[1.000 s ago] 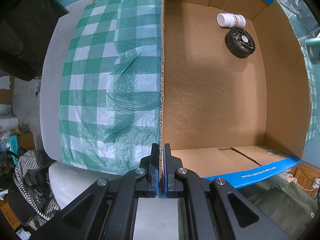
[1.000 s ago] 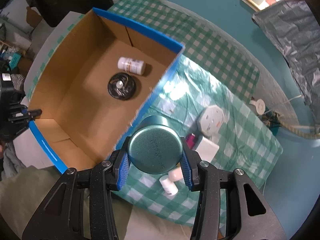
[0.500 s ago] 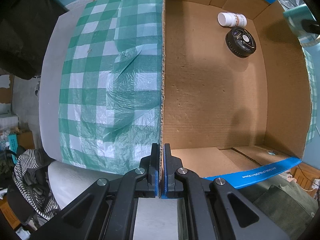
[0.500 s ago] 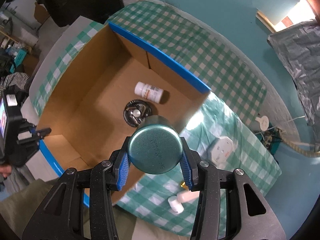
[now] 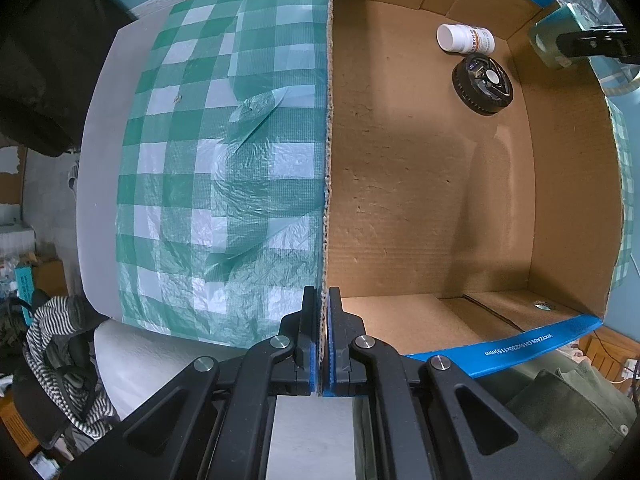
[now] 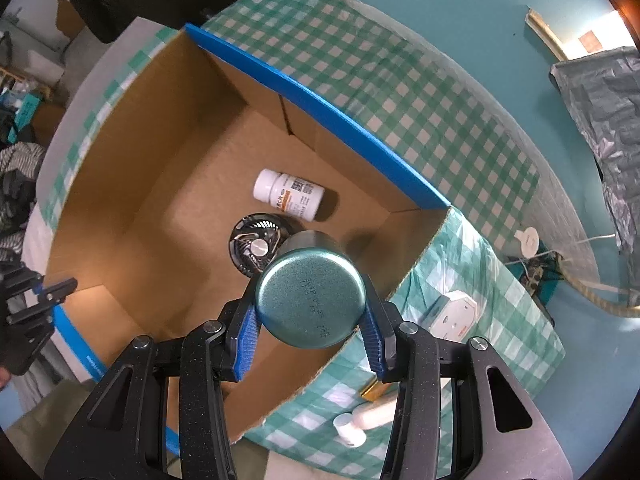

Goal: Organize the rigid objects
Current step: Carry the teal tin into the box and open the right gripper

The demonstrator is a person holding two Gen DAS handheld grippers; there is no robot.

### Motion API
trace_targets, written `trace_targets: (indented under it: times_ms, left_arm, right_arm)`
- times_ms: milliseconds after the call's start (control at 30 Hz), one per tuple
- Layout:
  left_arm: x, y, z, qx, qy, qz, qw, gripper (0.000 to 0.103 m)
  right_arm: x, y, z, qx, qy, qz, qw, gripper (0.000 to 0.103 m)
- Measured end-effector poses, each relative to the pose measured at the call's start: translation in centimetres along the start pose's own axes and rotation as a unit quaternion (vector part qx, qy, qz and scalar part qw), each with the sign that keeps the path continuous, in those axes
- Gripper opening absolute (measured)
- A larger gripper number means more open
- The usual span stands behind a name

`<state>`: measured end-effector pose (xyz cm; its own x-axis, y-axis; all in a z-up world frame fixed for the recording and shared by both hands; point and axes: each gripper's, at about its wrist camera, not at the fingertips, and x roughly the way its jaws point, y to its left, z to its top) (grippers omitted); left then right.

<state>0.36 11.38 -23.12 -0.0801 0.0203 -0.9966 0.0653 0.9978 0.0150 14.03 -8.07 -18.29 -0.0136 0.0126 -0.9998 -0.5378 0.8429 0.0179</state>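
My right gripper is shut on a teal metal tin and holds it above the open cardboard box, over its right side. The tin also shows in the left wrist view at the box's far right wall. On the box floor lie a white pill bottle and a black round fan; both also show in the left wrist view, the bottle and the fan. My left gripper is shut on the box's side wall.
The box stands on a green checked tablecloth. To the right of the box lie a white square device, a small white bottle and a gold item. A grey plastic sheet hangs at the far right.
My right gripper has carried the tin from beside the box to over its inside. The left gripper has kept its hold on the wall.
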Motion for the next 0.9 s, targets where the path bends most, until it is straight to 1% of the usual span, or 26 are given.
trace_targets:
  times_ms: [167,533,667,800,900]
  left_arm:
    - [0.1,0.0,0.0,0.000,0.000,0.000,1.0000,0.004]
    - [0.1,0.0,-0.1,0.000,0.000,0.000,1.0000,0.004]
    - [0.1,0.0,0.0,0.001,-0.001,0.001,1.0000,0.004]
    - [0.0,0.1,0.0,0.001,0.000,0.001,1.0000,0.004]
    - [-0.1,0.0,0.2,0.002,0.000,0.002,1.0000,0.004]
  right_arm:
    - [0.9,-0.3,0.2,0.005,0.008,-0.005,1.000,0.044]
    - [0.8,-0.5,0.1,0.009,0.000,-0.004,1.000,0.044]
    - [0.1,-0.5,0.0,0.010,-0.006,-0.002,1.000,0.045]
    - [-0.9,-0.5,-0.3,0.012,-0.014,0.001,1.000,0.049]
    - [-1.8,-0.4,-0.5,0.012,-0.023,0.004,1.000,0.049]
